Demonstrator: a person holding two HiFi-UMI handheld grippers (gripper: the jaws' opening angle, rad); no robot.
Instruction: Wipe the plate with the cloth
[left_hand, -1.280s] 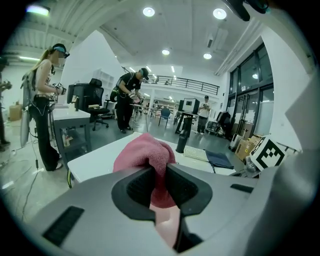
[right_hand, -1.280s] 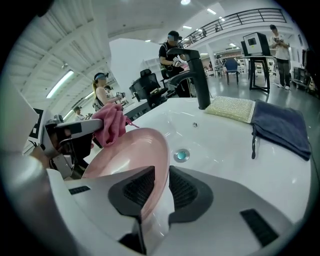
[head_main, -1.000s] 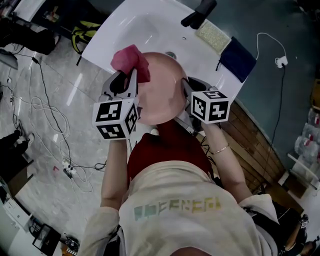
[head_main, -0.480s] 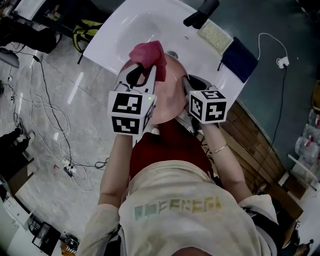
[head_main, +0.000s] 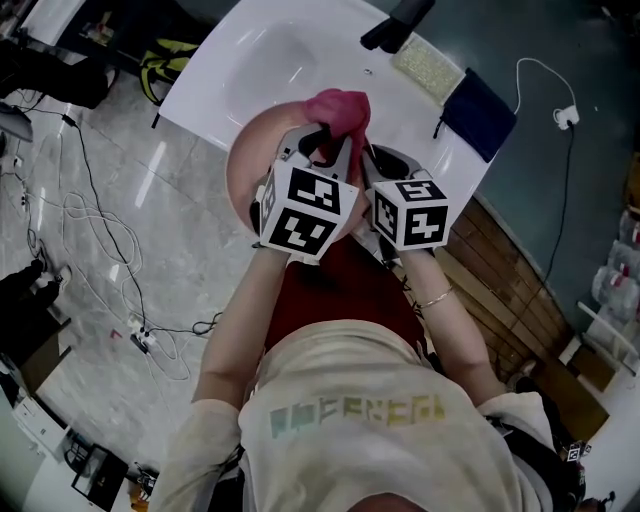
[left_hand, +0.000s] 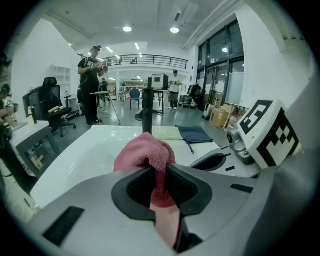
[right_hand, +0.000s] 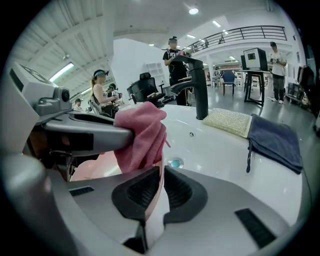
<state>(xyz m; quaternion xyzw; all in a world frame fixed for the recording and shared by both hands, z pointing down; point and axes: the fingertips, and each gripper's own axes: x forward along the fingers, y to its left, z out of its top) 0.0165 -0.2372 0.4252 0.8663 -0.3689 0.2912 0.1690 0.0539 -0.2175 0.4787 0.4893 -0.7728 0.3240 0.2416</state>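
Closed tight on a bunched pink cloth (left_hand: 145, 155), the left gripper (left_hand: 159, 175) has most of the fabric bulging out past its jaw tips, with a narrow fold pinched between the dark pads. A strip of the pale pink plate (left_hand: 167, 225) shows in the gap just under that fold.

The right gripper (right_hand: 157, 200) is clamped on the plate's rim. The thin edge runs straight away from the camera between its pads, and the plate's (right_hand: 95, 167) body spreads off to the left. In that view the cloth (right_hand: 142, 135) hangs from the left gripper's jaw and drapes against the plate beside the right jaws.

From the head view, the plate (head_main: 245, 165) is held above the near part of the white sink (head_main: 260, 60), its face turned up toward the person. Being round, it has no long axis. The two grippers sit side by side over its right half, the left gripper (head_main: 335, 140) just beside the right gripper (head_main: 375, 165). The cloth (head_main: 340, 108) sticks out at the plate's far rim, pointing toward the black faucet (head_main: 398, 22).

A drain (right_hand: 175, 163) lies in the basin beyond the plate. On the counter right of the faucet rest a pale scrub pad (head_main: 428, 68) and a dark blue cloth (head_main: 478, 112), close together.
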